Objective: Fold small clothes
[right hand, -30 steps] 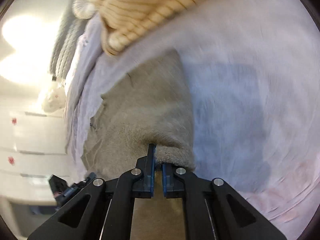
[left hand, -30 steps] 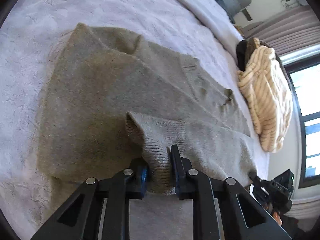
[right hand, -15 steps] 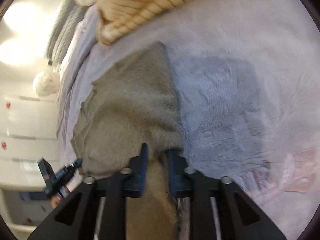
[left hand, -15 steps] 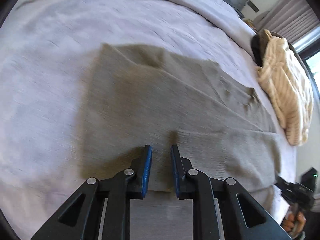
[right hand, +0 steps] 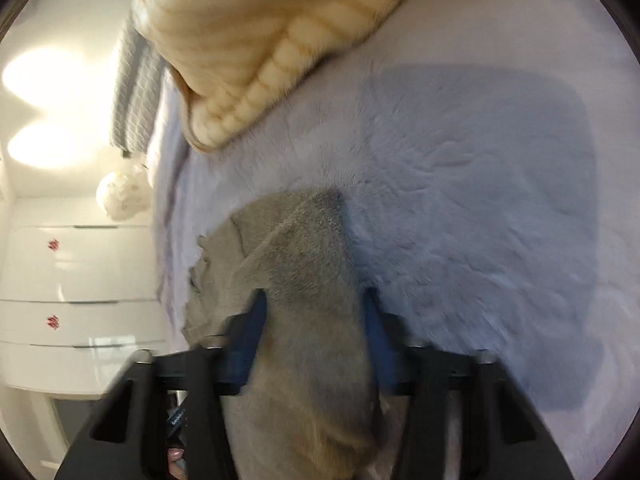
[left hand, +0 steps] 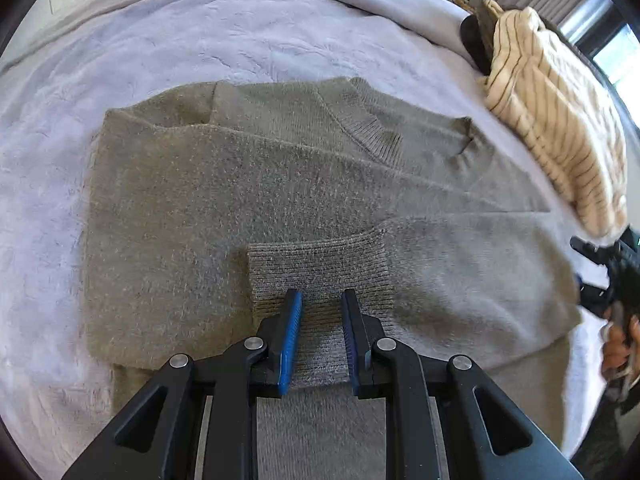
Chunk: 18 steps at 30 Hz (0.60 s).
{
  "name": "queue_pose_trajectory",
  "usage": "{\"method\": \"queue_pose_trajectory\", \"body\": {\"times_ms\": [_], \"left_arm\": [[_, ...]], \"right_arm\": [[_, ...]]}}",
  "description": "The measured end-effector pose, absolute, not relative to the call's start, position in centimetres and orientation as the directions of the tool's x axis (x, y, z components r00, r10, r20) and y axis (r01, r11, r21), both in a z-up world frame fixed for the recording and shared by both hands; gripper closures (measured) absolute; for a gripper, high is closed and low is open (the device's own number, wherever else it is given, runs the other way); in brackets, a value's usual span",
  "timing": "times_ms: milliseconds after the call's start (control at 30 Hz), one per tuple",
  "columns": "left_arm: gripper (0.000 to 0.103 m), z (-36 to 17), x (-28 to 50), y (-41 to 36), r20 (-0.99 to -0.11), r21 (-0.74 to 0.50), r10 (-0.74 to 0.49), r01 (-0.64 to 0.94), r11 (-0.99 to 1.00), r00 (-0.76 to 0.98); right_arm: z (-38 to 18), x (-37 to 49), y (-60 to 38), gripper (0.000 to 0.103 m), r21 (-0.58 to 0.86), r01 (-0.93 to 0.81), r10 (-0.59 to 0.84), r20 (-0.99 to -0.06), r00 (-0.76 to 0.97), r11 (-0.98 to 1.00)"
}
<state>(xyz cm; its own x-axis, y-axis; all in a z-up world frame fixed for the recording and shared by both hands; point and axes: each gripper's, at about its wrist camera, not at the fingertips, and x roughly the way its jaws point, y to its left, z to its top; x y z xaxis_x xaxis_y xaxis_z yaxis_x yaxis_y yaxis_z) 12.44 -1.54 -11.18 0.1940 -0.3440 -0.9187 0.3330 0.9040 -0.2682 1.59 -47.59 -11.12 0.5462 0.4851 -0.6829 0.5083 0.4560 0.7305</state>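
Olive-grey knit sweater lies flat mid-bed, sleeve cuff folded across; left gripper narrowly open, right gripper wide, straddling fabric.

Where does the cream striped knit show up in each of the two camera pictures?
Left wrist view: the cream striped knit lies at the upper right, past the far edge of the grey sweater.
Right wrist view: the cream striped knit fills the top, blurred, beyond the grey sweater.
Shared landmark: the pale lilac blanket under both garments.
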Motion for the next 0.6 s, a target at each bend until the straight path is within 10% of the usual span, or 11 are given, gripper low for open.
{"method": "queue_pose_trajectory", "body": {"times_ms": [300, 600], "left_arm": [[0.081, -11.2, 13.1, -2.0, -0.929, -0.226, -0.301, 0.311, 0.923, 0.217], [0.081, -10.6, 13.6, -2.4, -0.938, -0.175, -0.249, 0.294, 0.94, 0.24]], "right_arm": [[-8.0, 4.0, -45.1, 0.095, 0.325, 0.383, 0.173, -0.908, 0.381, 0.864], [-6.3, -0.8, -47.0, 0.075, 0.446, 0.5, 0.229, -0.87, 0.437, 0.743]]}}
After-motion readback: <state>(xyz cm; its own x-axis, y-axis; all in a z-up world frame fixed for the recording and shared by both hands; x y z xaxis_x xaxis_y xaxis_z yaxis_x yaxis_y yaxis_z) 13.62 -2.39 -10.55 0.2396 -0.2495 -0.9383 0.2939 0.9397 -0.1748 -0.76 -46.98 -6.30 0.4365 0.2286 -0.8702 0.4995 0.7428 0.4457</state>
